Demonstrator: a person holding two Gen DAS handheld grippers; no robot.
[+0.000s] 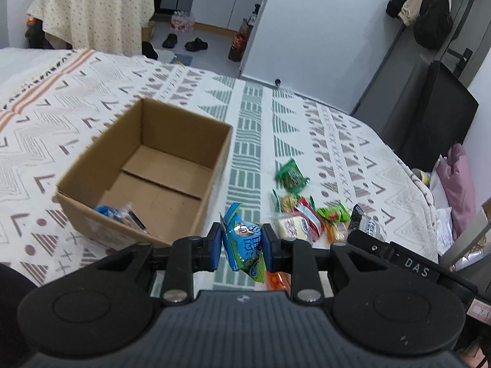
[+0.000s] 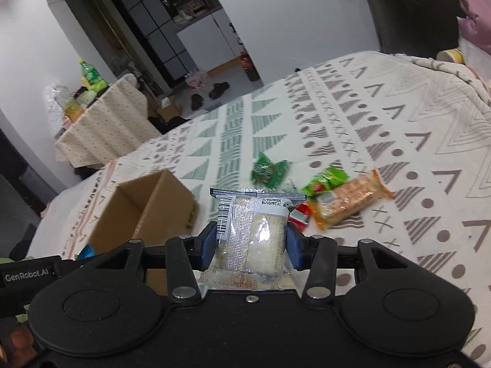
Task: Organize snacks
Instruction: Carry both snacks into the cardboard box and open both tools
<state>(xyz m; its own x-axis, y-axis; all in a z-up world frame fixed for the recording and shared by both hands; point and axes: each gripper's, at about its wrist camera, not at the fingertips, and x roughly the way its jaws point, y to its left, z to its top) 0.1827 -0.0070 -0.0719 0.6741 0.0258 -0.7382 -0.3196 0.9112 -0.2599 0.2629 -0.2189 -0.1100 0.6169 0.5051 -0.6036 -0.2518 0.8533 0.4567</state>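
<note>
The left tool (image 1: 241,243) is pinching a blue-green snack packet (image 1: 245,242) just beside the cardboard box (image 1: 147,165) on the bed, while the right tool (image 2: 250,245) is pinching a clear-wrapped pastry (image 2: 254,236), both apparently bound for the box, away from the loose snack pile (image 1: 310,214).

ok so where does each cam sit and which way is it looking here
Left wrist: sits on the left gripper, looks along its fingers over the patterned bed at the cardboard box; its pads pinch a blue snack packet.
Right wrist: sits on the right gripper, faces the bed and doorway; it clamps a clear biscuit packet.
Shared: box, green packet, shoes on the floor.
</note>
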